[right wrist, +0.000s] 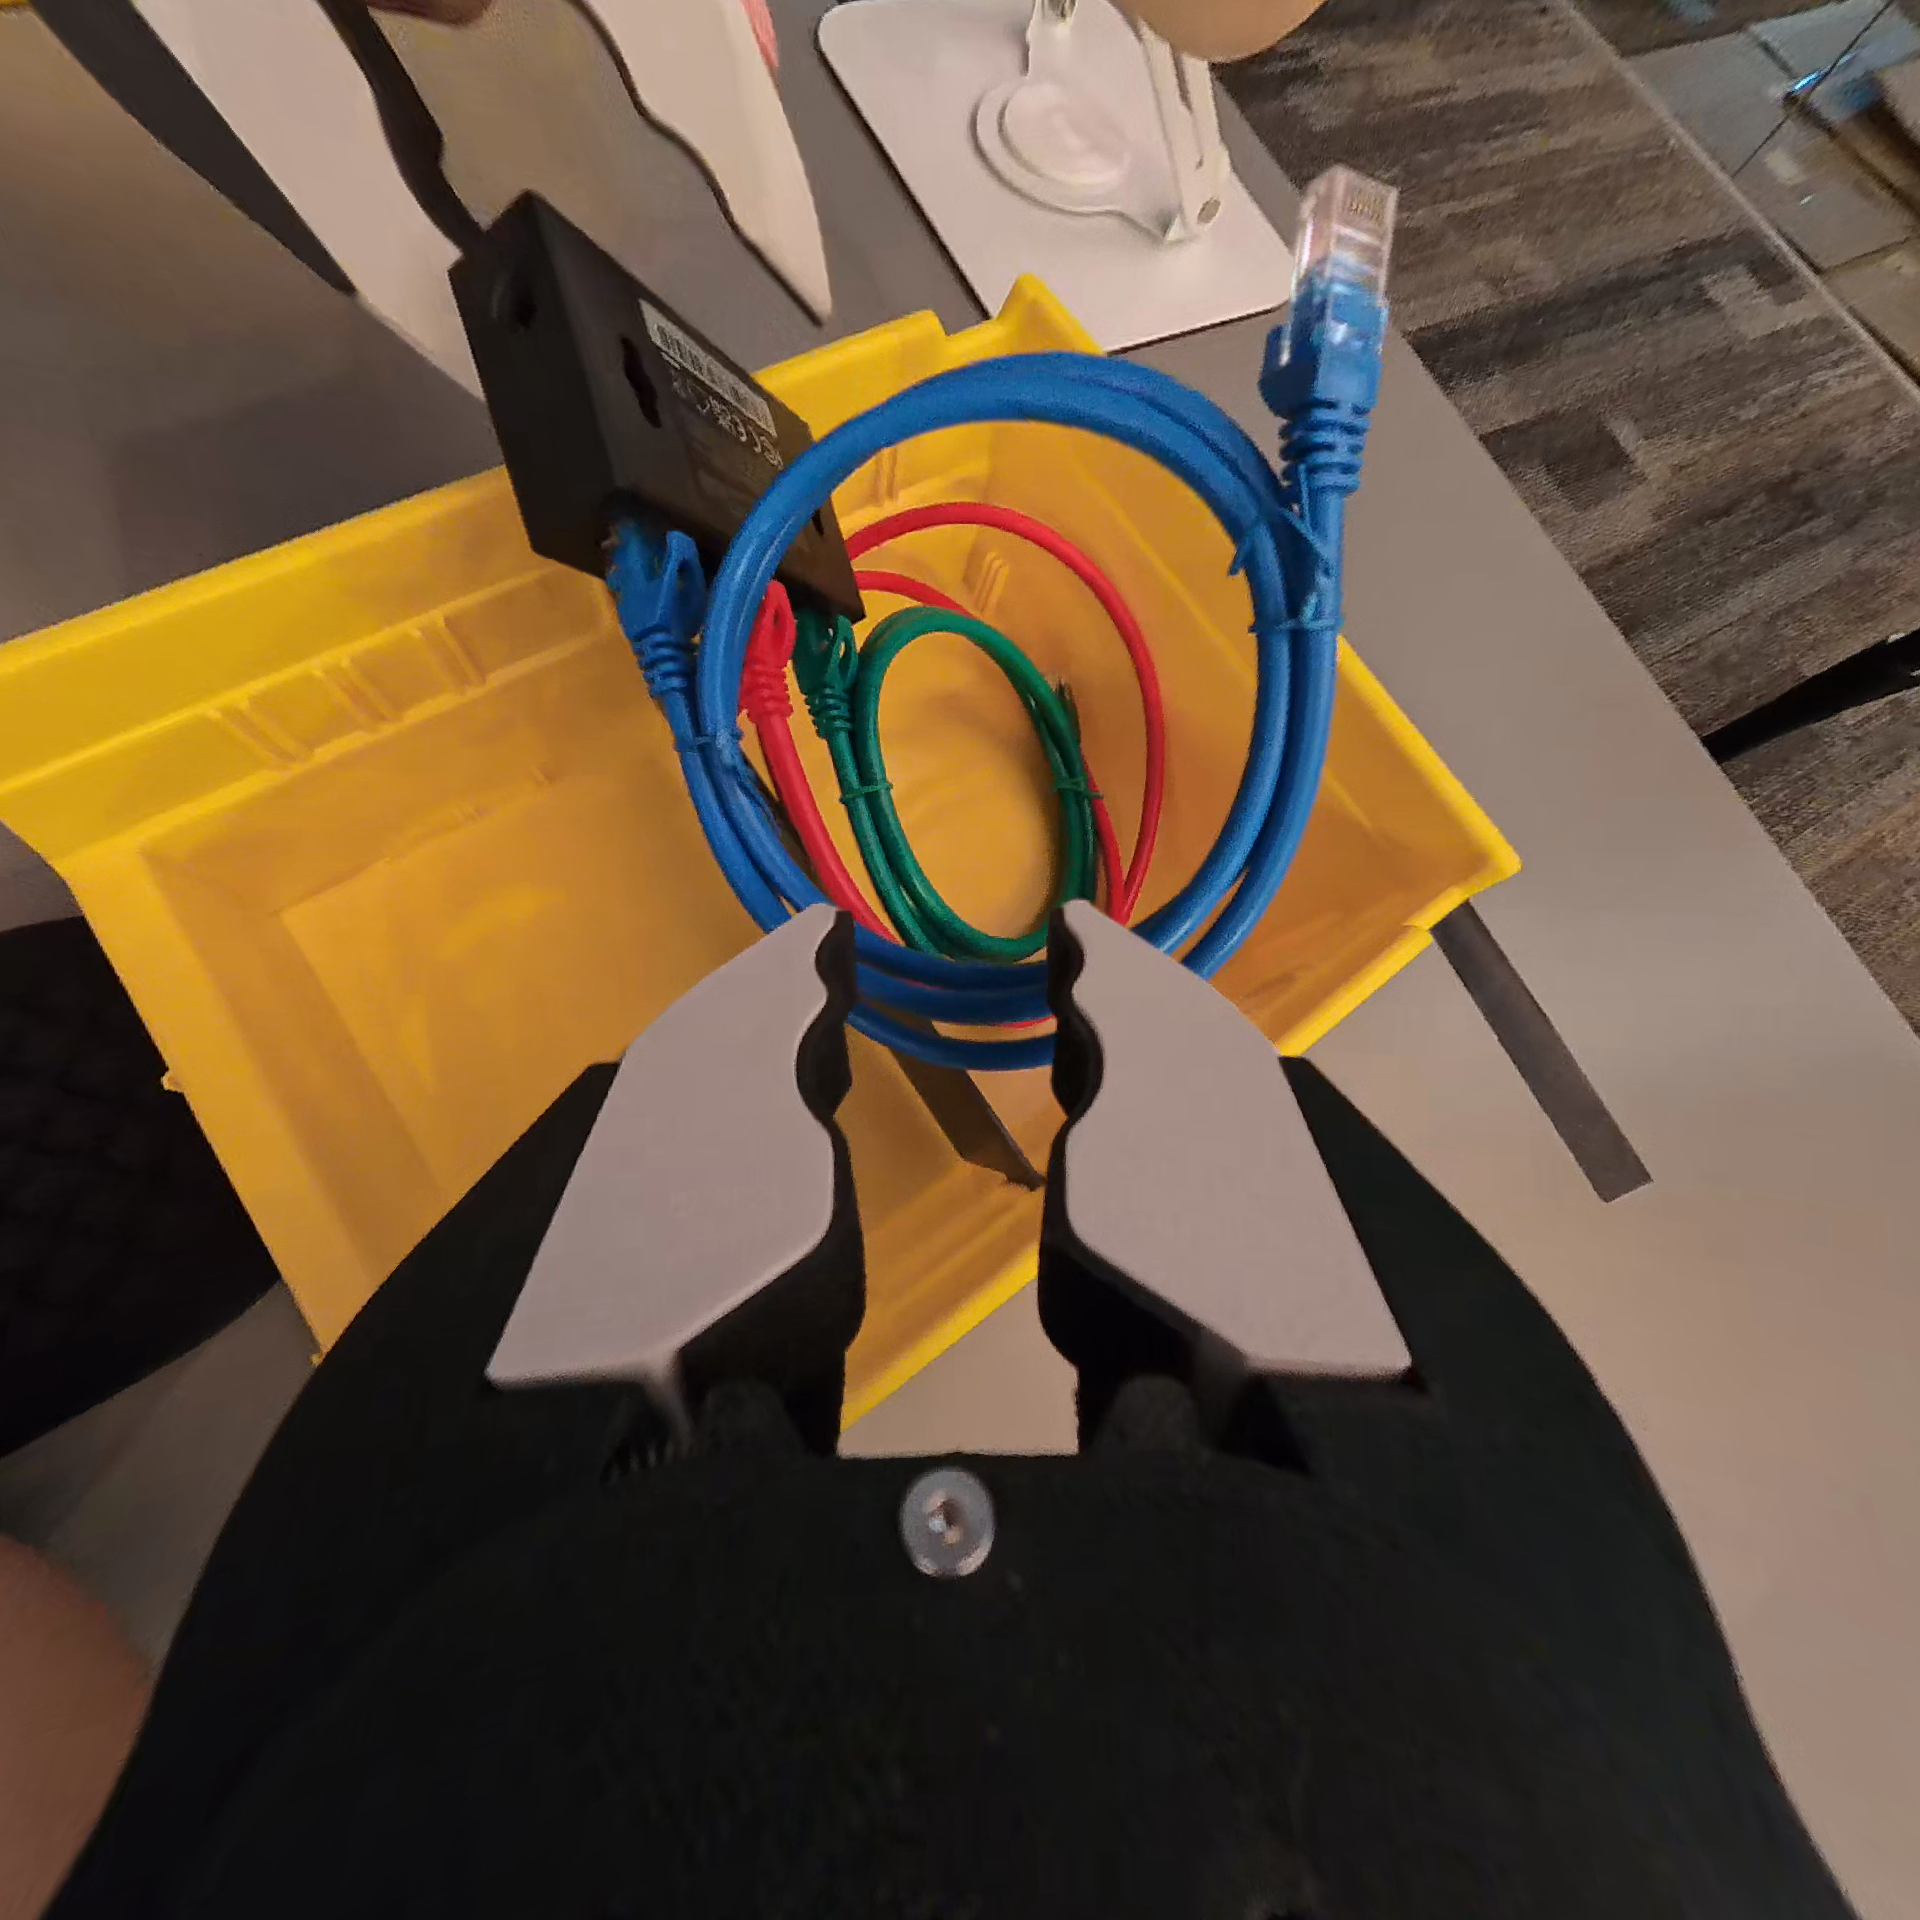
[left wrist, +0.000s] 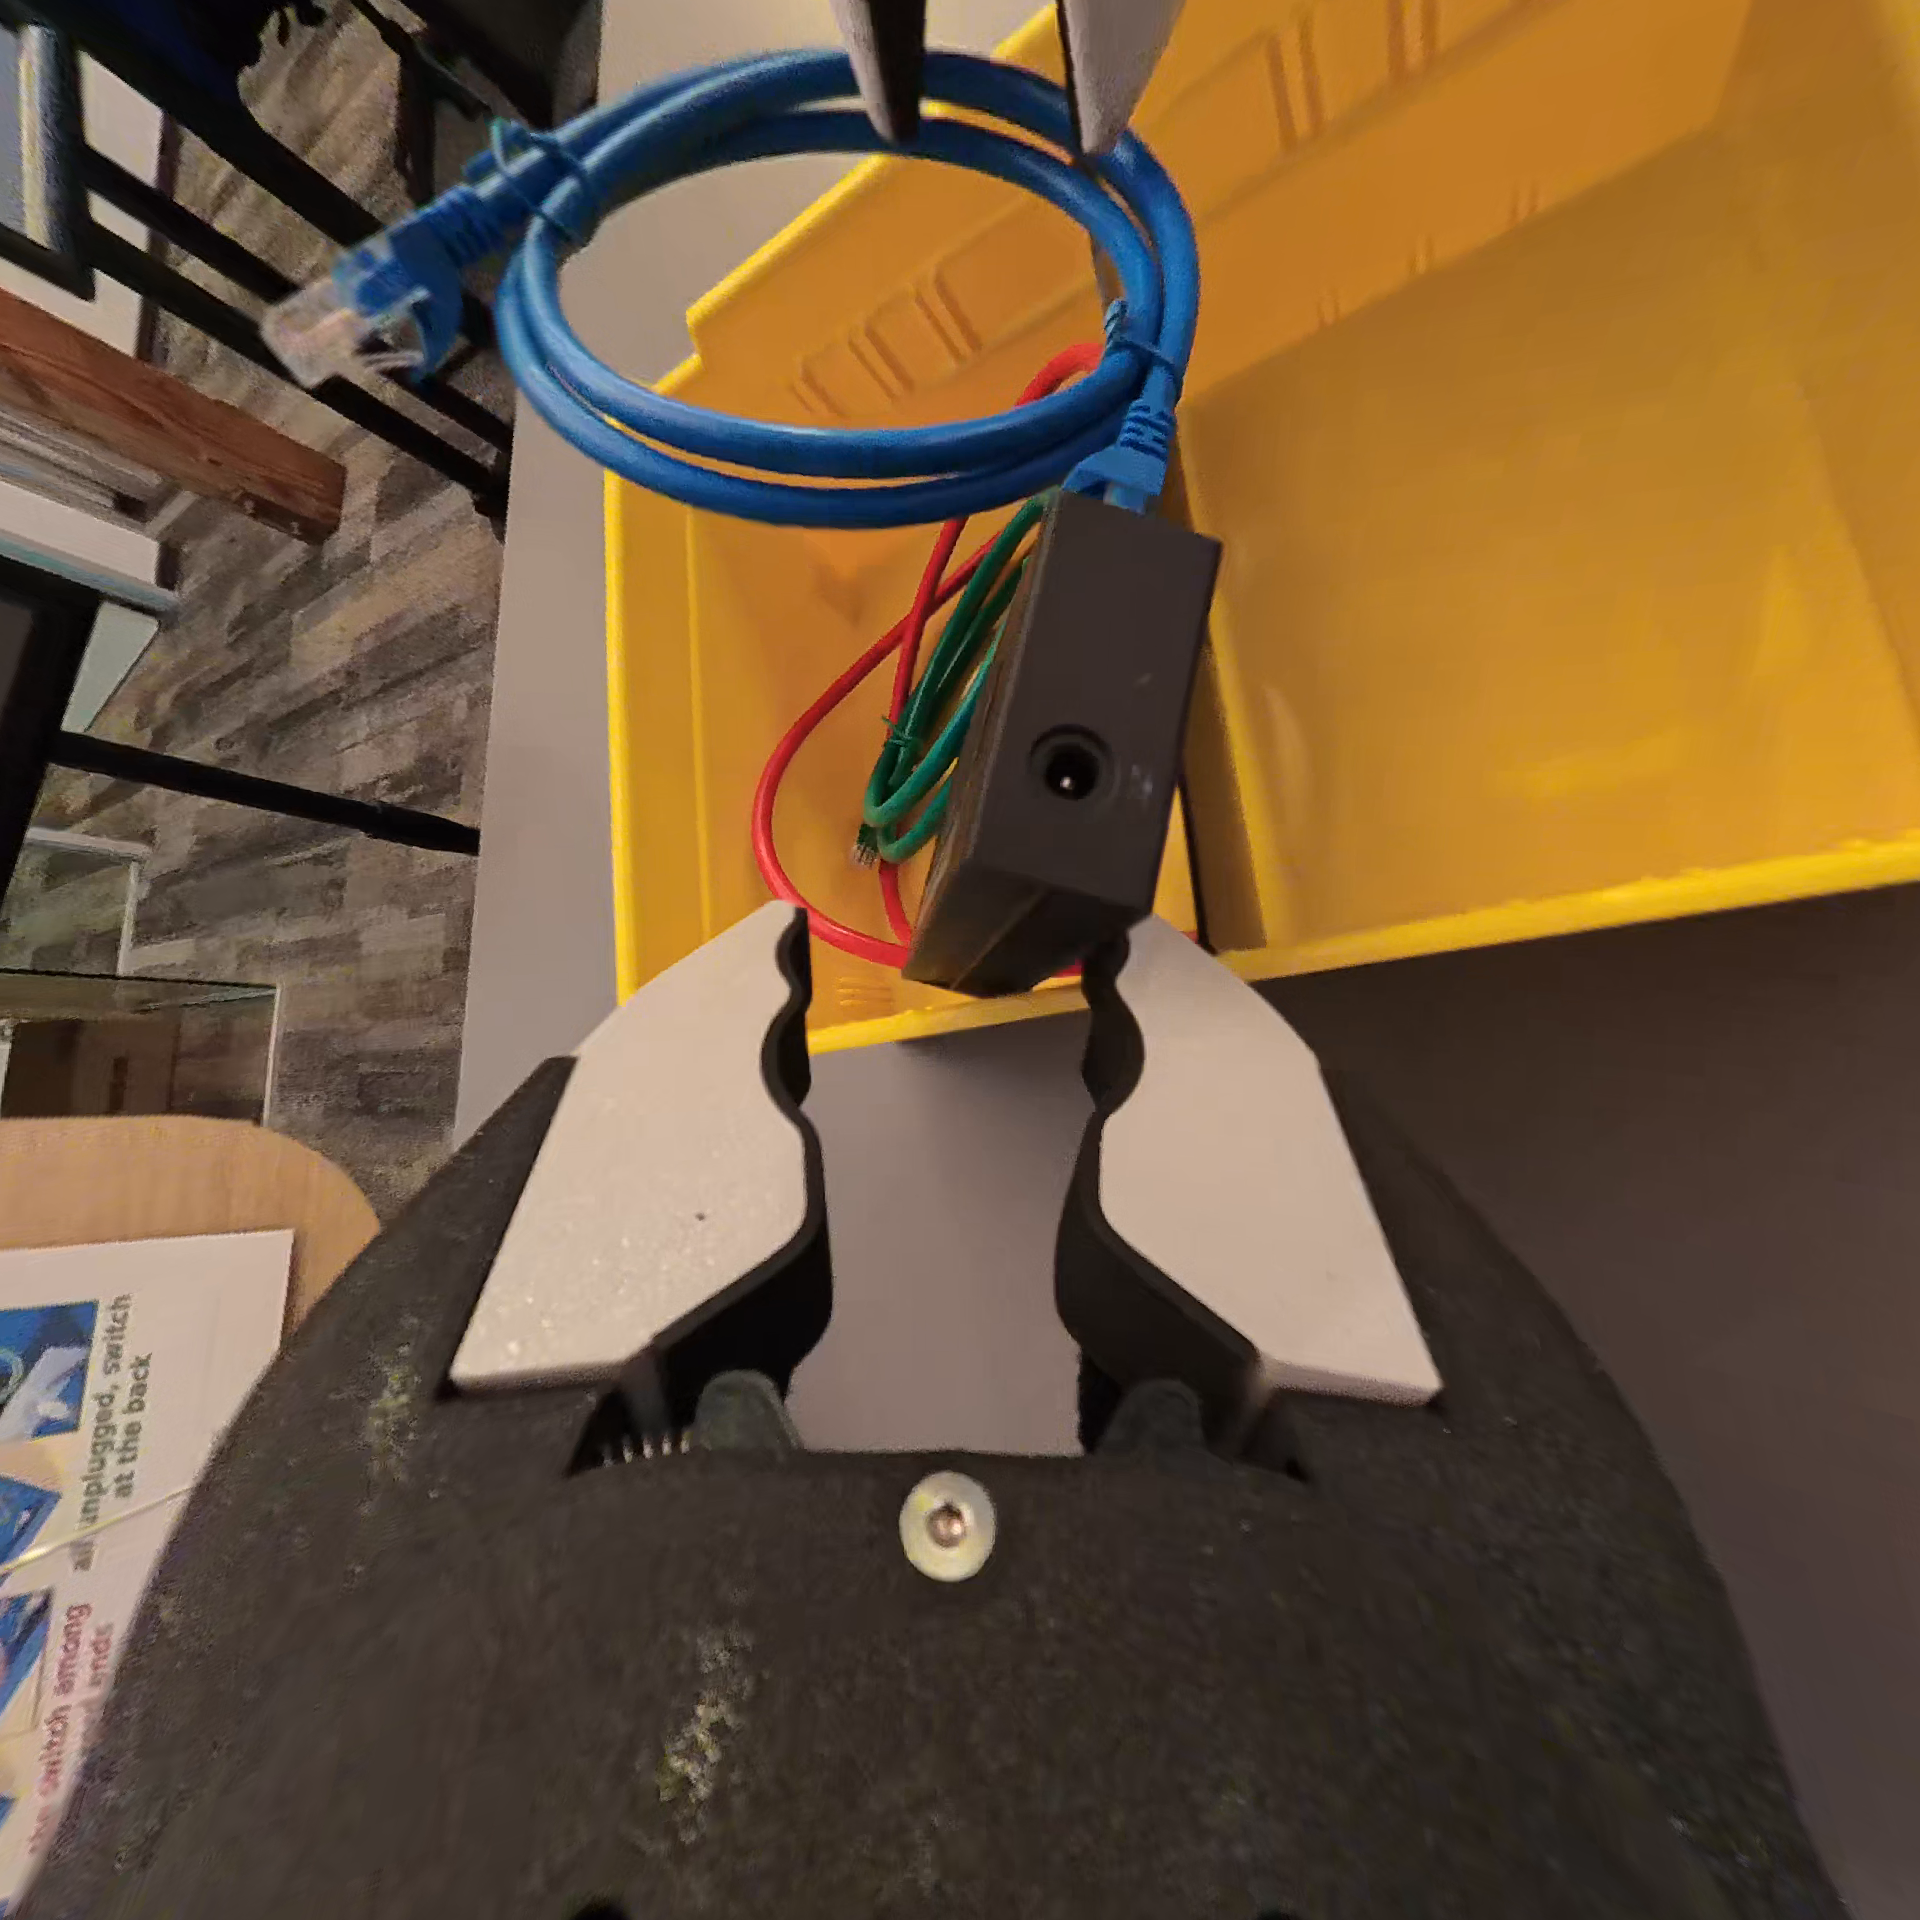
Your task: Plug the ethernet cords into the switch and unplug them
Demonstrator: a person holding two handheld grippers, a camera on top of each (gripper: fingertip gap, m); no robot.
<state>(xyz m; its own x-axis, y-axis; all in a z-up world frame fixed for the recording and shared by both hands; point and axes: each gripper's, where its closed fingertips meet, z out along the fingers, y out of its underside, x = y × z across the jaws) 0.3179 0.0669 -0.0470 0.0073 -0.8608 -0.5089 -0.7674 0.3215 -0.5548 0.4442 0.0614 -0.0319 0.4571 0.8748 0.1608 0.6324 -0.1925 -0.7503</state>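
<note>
The black switch (left wrist: 1081, 748) is seen raised above a yellow bin (left wrist: 1558, 520) that stands on a grey table (right wrist: 1662, 1351). Its lower end sits between the fingertips of the left gripper (left wrist: 951, 940), whose jaws stand fairly wide. The right finger is met by the switch's corner, but a sliver of bin shows between the switch and the other finger, so it cannot be told whether the switch is truly clamped. Three cords are plugged side by side into one edge of the switch: blue (right wrist: 1288, 779), red (right wrist: 1132, 665) and green (right wrist: 894, 862). Each is coiled and bound with a tie, and the coils hang over the bin's hollow. The blue coil is the largest and rings the other two in the right wrist view. Its free plug (right wrist: 1340, 260) points up, clear of everything. The right gripper (right wrist: 951, 925) is parted about halfway, and the near arc of the blue coil runs across the gap between its tips. A white stand (right wrist: 1091, 156) is set on the table beyond the bin, and a printed sheet (left wrist: 104, 1455) lies at the lower left of the left wrist view.
</note>
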